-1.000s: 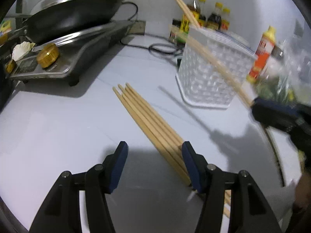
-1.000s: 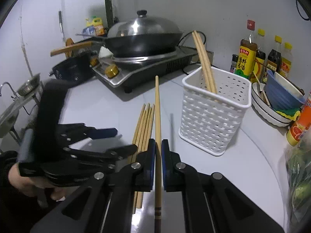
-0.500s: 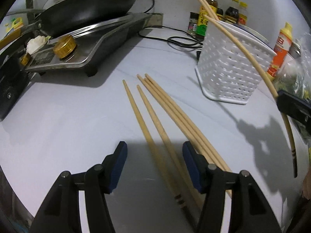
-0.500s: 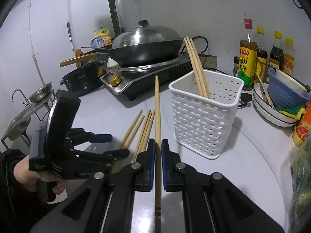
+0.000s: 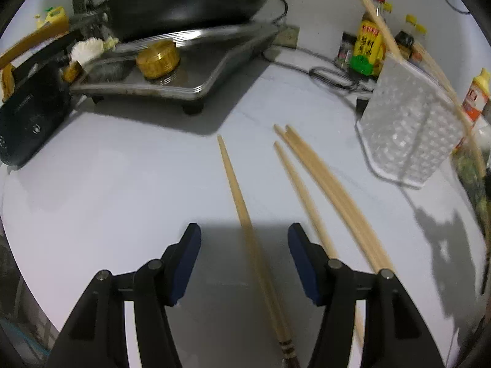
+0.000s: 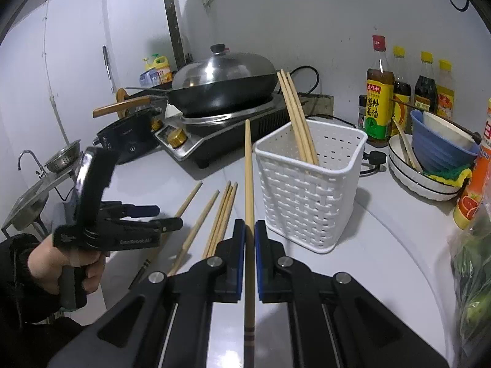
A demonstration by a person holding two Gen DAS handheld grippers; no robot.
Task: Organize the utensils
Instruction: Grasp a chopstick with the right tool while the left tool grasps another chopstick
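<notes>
Your right tool (image 6: 250,239) is clenched on one chopstick (image 6: 249,184), gripping it toward its banded end. The shaft runs forward and upward between the pads, and its tip points past the left side of the basket (image 6: 310,184). The tool sits above the surface (image 6: 383,245), just short of the basket, so this chopstick is not yet delivered.

Your left tool (image 5: 244,263) is released, its pads spread wide and low over the surface. It straddles a single loose chopstick (image 5: 242,205) that lies left of the basket, apart from the others; neither pad appears to touch it. In the right wrist view your left hand (image 6: 61,263) holds that tool roughly level, aimed toward the basket.

Judged progress: partly done. About three chopsticks (image 6: 296,116) already stand in the basket, leaning against its far left rim. Four more lie on the surface left of the basket: the straddled one, one beside it, and a touching pair (image 5: 334,196) nearest the basket. With the held one, five remain.

Beyond the basket stand a wok (image 6: 227,82), bottles (image 6: 379,101) and bowls (image 6: 429,165).
</notes>
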